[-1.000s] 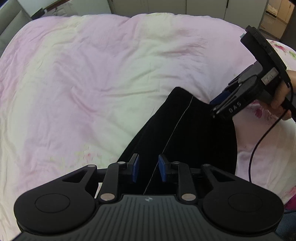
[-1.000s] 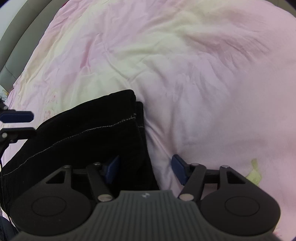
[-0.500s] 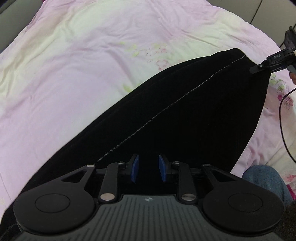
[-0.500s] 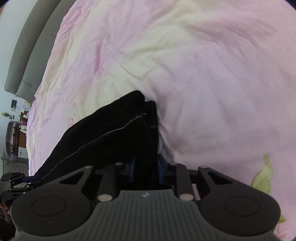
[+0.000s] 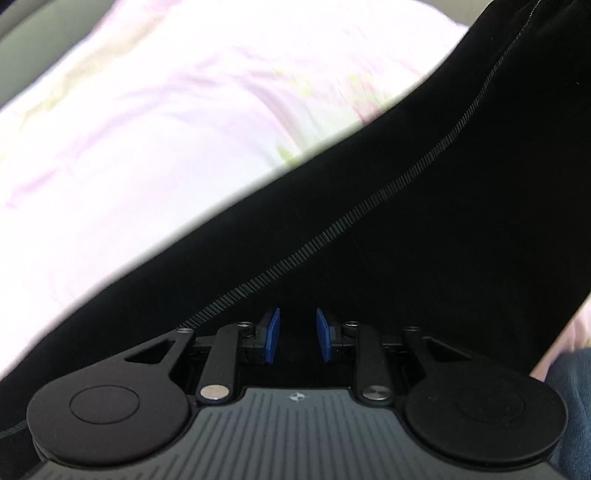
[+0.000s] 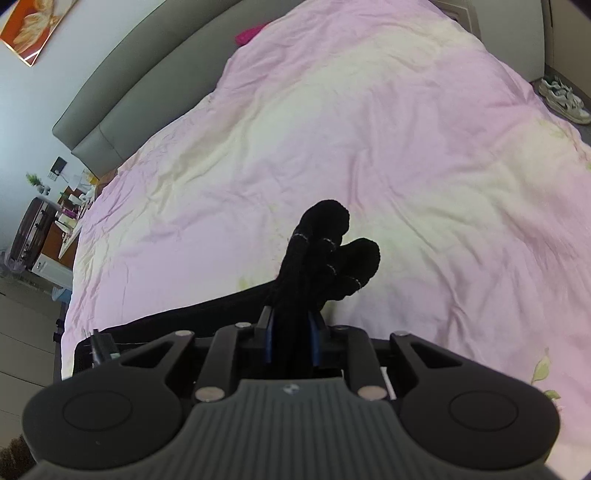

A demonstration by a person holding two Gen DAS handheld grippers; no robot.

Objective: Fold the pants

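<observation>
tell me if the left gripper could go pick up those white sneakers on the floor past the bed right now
Probably not. The left gripper is clamped on the black pants, which the right gripper also grips. The sneakers lie on the floor beyond the far edge of the bed.

Premises: a home bedroom. Evidence: bed with pink floral duvet point(image 6: 369, 140), grey padded headboard point(image 6: 140, 81), framed picture point(image 6: 33, 26), sneakers point(image 6: 561, 98) on floor.
</observation>
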